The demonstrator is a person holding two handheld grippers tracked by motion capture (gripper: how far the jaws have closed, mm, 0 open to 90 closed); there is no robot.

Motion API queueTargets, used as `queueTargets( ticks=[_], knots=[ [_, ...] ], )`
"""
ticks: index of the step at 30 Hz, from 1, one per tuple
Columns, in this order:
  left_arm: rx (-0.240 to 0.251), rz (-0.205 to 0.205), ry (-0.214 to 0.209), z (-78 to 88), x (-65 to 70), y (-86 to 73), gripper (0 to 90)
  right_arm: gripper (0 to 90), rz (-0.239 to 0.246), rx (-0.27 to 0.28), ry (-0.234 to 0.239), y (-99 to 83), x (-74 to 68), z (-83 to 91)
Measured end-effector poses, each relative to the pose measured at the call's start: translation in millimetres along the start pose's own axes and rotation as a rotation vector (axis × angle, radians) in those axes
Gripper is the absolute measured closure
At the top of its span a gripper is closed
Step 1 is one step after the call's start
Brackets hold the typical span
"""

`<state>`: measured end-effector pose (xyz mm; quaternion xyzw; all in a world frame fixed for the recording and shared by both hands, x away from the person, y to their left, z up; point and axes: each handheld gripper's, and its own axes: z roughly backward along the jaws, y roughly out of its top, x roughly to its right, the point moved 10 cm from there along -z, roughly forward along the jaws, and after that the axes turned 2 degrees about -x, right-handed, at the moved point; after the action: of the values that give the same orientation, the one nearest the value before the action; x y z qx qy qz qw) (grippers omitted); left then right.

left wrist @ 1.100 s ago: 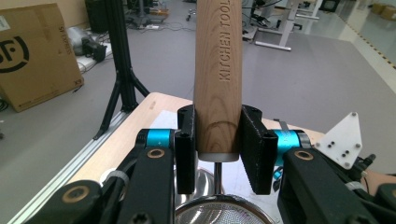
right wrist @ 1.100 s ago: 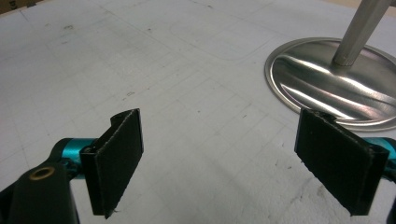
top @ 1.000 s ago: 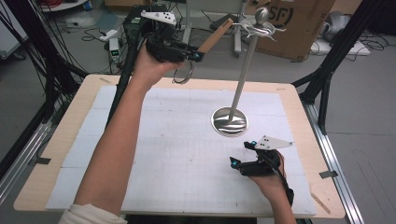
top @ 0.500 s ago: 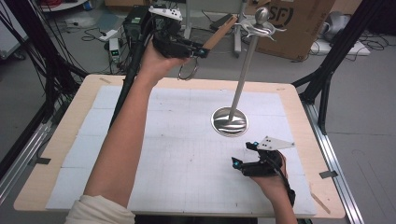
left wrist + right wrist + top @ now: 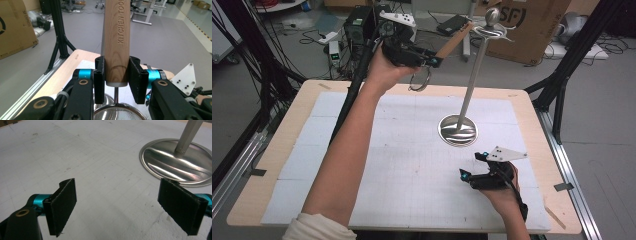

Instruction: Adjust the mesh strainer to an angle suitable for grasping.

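Left gripper (image 5: 432, 61), raised beyond the table's (image 5: 272, 150) far edge, clamps the strainer's (image 5: 117, 37) wooden handle, near the stand's (image 5: 458, 129) top; right gripper (image 5: 474, 164) rests wide open, empty, beside the stand's base.

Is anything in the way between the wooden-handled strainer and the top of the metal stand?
Nothing visible blocks it. The left gripper holds the strainer by its wooden handle, raised off the table, with the handle's end close beside the hooks at the top of the metal stand. Only open air lies between them.
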<state>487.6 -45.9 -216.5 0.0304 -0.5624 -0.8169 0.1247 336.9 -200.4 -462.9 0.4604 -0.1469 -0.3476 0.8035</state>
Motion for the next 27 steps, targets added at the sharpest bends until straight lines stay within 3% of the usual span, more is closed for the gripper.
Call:
queueTargets(
  ticks=[12,25,27],
  knots=[
    [-0.069,-0.021,-0.024,-31.8,10.5,-10.5,69.4,14.4,0.002,-0.005,0.003,-0.5,-0.7,-0.4],
    [-0.086,-0.029,-0.013,-40.6,11.2,-11.8,68.8,14.4,0.002,-0.007,0.004,-0.4,-1.7,-1.4],
    [-0.091,-0.032,-0.006,-41.6,10.2,-13.2,64.2,14.4,0.004,-0.005,0.003,-0.2,-1.4,-1.3]
  ],
)
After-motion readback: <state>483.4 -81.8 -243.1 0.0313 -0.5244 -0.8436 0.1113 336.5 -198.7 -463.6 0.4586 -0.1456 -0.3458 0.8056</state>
